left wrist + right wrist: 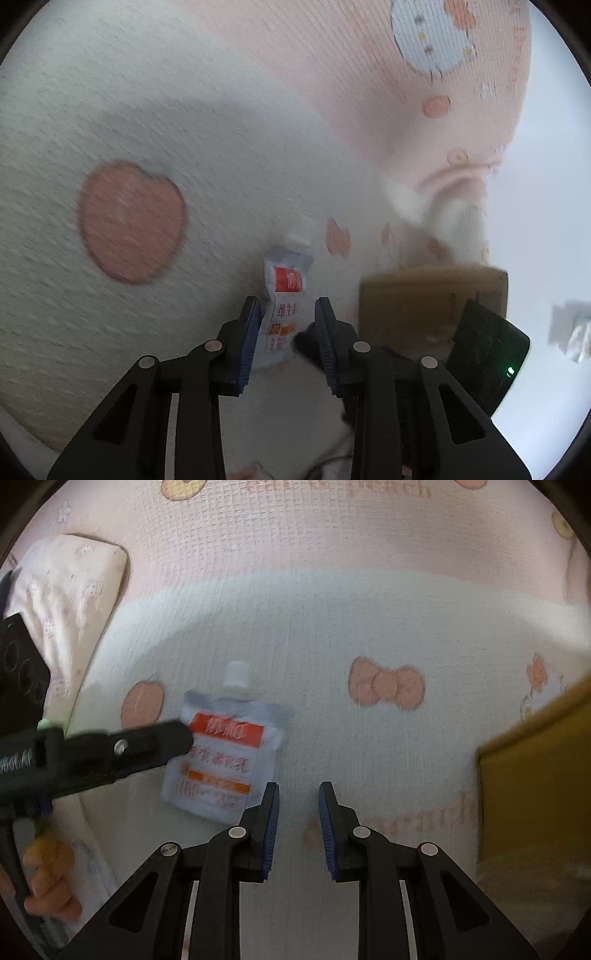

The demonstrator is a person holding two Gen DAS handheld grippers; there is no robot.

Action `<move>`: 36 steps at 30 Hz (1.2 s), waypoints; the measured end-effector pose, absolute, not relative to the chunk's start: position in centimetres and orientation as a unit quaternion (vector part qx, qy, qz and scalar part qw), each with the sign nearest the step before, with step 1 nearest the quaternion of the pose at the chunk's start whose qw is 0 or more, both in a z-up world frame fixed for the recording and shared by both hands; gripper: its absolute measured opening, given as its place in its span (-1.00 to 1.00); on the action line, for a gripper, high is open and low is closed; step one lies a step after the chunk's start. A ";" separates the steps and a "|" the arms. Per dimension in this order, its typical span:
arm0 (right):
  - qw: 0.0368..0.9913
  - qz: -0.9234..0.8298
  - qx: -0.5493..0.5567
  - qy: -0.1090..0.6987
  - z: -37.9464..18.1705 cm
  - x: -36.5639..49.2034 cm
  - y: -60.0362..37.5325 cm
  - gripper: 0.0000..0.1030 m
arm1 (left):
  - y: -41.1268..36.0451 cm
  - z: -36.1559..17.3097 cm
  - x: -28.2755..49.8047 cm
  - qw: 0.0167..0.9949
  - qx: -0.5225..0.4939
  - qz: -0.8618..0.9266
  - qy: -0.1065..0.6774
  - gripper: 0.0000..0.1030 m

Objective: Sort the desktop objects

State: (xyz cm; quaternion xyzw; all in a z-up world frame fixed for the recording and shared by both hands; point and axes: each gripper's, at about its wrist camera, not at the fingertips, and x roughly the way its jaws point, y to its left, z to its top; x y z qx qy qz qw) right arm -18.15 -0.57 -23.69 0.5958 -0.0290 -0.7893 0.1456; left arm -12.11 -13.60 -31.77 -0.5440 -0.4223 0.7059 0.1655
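A white drink pouch (225, 753) with a red label, orange stripe and white cap lies flat on the patterned cloth (369, 627). In the left wrist view the pouch (282, 314) stands between my left gripper's (288, 314) open blue-padded fingers (249, 332); whether they touch it I cannot tell. The left gripper also shows in the right wrist view (147, 746), its tip over the pouch's left edge. My right gripper (297, 805) is open and empty, just right of the pouch's lower corner.
A brown cardboard box (424, 306) sits right of the pouch; it shows as a yellow-brown box (535, 775) in the right wrist view. A folded white cloth (70, 602) lies at the far left. A crumpled wrapper (572, 332) lies at the right edge.
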 end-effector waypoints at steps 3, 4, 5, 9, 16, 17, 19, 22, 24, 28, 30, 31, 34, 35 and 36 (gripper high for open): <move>0.181 -0.791 0.582 -0.047 -23.0 -15.7 -0.8 -0.64 | -11.5 -31.6 -12.0 0.186 -0.571 0.710 -0.367 -0.35; 0.181 -0.790 0.584 -0.045 -23.3 -14.7 -0.9 -0.64 | -10.4 -31.3 -11.9 0.195 -0.579 0.717 -0.336 -0.35; 0.177 -0.786 0.590 -0.045 -23.7 -14.0 -0.9 -0.64 | -9.6 -31.1 -11.8 0.201 -0.583 0.723 -0.311 -0.35; 0.163 -0.791 0.587 -0.051 -24.0 -12.1 -0.1 -0.64 | -8.0 -30.6 -11.3 0.205 -0.589 0.743 -0.243 -0.35; 0.113 -0.806 0.578 -0.055 -21.9 -13.2 2.9 -0.64 | -11.9 -29.5 -10.6 0.153 -0.550 0.755 -0.322 -0.34; 0.110 -0.807 0.577 -0.053 -21.7 -13.2 2.7 -0.64 | -12.7 -29.2 -10.6 0.145 -0.538 0.758 -0.338 -0.33; 0.098 -0.814 0.571 -0.036 -21.4 -12.8 2.4 -0.64 | -14.3 -29.3 -10.5 0.131 -0.522 0.753 -0.378 -0.33; 0.070 -0.825 0.560 -0.014 -21.2 -13.3 2.4 -0.64 | -15.3 -29.7 -10.6 0.120 -0.510 0.744 -0.415 -0.33; 0.051 -0.827 0.560 -0.010 -21.3 -14.2 2.8 -0.64 | -15.3 -29.5 -10.9 0.115 -0.508 0.751 -0.405 -0.53; 0.045 -0.816 0.575 -0.020 -22.6 -16.3 3.8 -0.64 | -14.5 -30.2 -11.9 0.131 -0.539 0.728 -0.403 -0.80; 0.046 -0.812 0.581 -0.013 -23.2 -17.0 4.0 -0.64 | -14.1 -30.8 -12.1 0.141 -0.546 0.713 -0.415 -0.80; 0.048 -0.806 0.589 -0.008 -23.7 -17.4 3.6 -0.64 | -13.8 -30.8 -12.2 0.144 -0.552 0.710 -0.413 -0.80; 0.068 -0.799 0.596 0.021 -24.0 -18.0 2.5 -0.64 | -13.0 -31.1 -12.9 0.143 -0.565 0.714 -0.388 -0.80; 0.076 -0.798 0.597 0.031 -23.9 -17.9 2.2 -0.64 | -12.6 -31.1 -13.3 0.147 -0.570 0.713 -0.380 -0.80; 0.091 -0.794 0.600 0.035 -23.8 -17.7 1.8 -0.64 | -12.3 -31.2 -13.6 0.156 -0.574 0.711 -0.376 -0.80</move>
